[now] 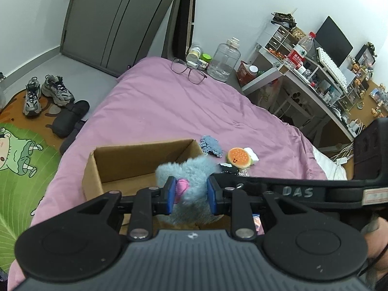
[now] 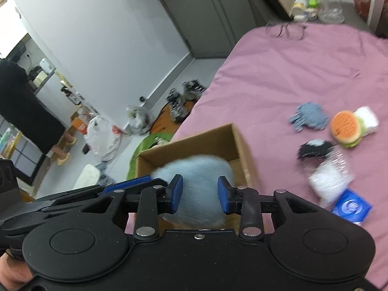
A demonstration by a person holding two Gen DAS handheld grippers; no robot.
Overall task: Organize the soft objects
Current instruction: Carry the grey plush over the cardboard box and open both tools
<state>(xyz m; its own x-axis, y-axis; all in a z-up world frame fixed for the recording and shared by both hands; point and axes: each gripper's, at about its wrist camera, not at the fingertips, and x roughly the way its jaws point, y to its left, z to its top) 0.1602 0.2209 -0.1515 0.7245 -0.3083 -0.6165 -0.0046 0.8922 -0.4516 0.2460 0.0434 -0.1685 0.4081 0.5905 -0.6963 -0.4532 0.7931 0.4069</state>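
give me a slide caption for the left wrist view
Both grippers, left gripper leading, hold a blue plush toy over the cardboard box.

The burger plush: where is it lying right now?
In both views the burger plush lies on the pink bedspread, right of the cardboard box, touching a white soft item, with the blue knitted piece just left.

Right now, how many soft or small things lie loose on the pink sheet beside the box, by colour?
Blue: 2, knitted piece, flat packet
Orange: 1, burger toy
White: 2, folded cloth, plastic bag
Black: 1, fuzzy item
Total: 6
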